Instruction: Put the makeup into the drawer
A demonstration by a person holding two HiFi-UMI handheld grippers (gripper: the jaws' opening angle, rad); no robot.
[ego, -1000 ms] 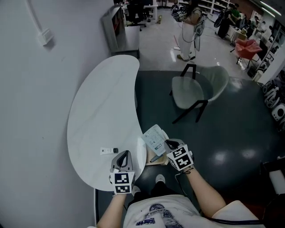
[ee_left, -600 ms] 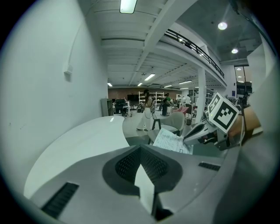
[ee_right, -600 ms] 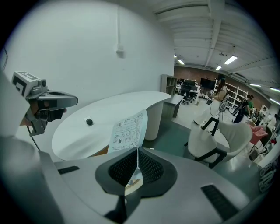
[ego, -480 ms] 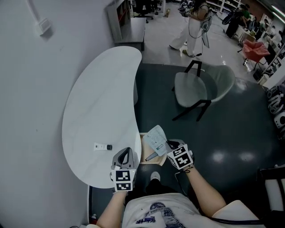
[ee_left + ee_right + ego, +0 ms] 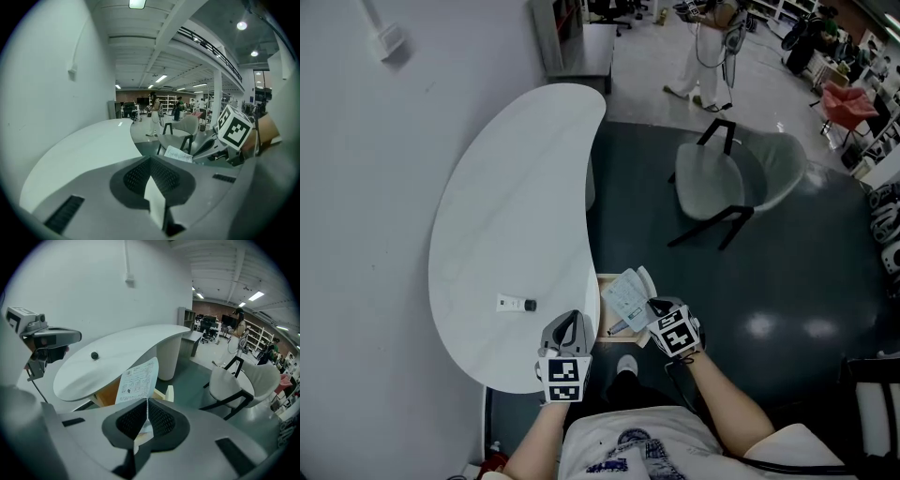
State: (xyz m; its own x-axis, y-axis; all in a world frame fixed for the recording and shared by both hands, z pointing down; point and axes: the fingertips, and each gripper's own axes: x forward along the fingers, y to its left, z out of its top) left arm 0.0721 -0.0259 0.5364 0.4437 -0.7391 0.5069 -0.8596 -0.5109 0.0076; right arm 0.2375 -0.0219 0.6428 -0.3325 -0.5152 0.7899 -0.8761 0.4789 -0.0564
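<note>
At the far left the white table (image 5: 506, 206) curves against the wall. On it, well back from the near edge, lies a small white tube (image 5: 515, 304) with a black cap. Whatever is printed on its body is too small for me to read.

My left tongs (image 5: 566, 323) hang over the table's near edge. Their jaws are clenched together with nothing between them, and the cube on top shows its black-and-white square markers.

Just right of them, under the table's rim, the wooden drawer (image 5: 604, 314) stands pulled out. Above it is the makeup packet (image 5: 627, 298), a flat pale sachet that stands up from the jaws and is clear of the drawer. Its face carries dense rows of small print and a barcode-like block near the top edge. None of it is sharp enough for me to make out a word or a brand.

My right tongs (image 5: 651, 307) grasp that packet by its lower edge, jaws pinched tight on it.

Further right, well apart on the dark floor, stands a pale chair (image 5: 722, 178) with black legs.
</note>
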